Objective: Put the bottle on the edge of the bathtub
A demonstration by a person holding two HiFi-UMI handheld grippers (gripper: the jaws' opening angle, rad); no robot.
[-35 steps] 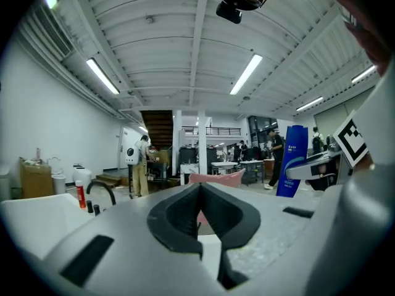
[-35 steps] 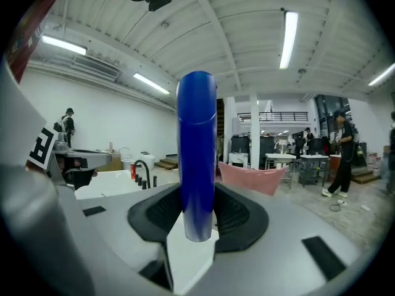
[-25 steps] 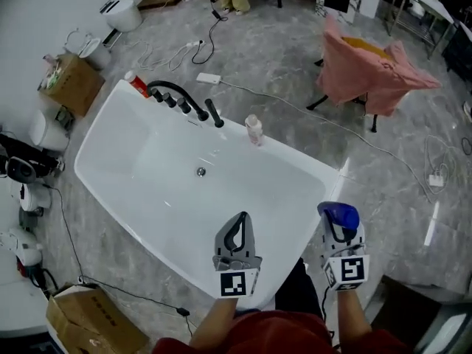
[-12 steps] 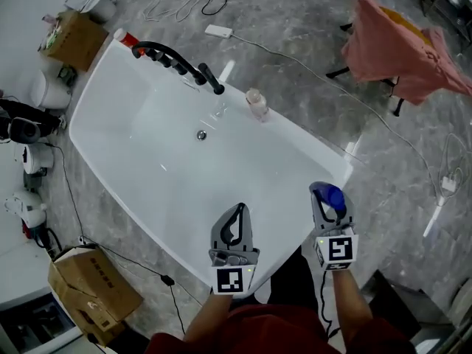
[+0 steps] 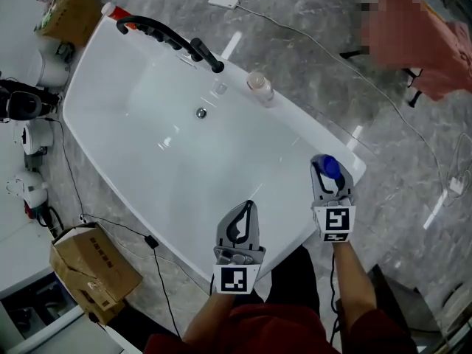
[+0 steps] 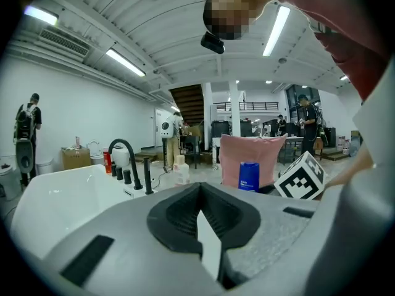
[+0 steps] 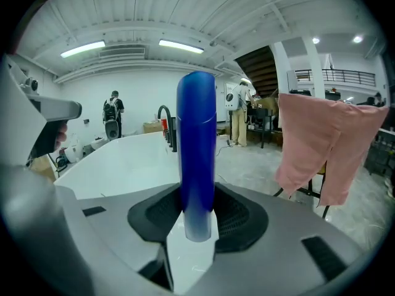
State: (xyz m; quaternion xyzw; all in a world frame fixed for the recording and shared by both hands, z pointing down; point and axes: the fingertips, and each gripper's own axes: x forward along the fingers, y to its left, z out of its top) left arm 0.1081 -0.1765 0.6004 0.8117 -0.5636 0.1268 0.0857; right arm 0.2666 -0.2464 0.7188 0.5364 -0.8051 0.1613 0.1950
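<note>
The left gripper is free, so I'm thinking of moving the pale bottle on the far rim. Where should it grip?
Probably take the pale bottle around its body, below the cap, jaws level, from the basin side: it stands upright on the bathtub rim, round and narrow, with black tap handles nearby.

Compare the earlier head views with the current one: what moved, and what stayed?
The right gripper, still shut on the blue bottle, has moved forward toward the bathtub's right corner. Nothing was picked up or released. The left gripper stays shut and empty; the pale bottle still stands on the far rim.
</note>
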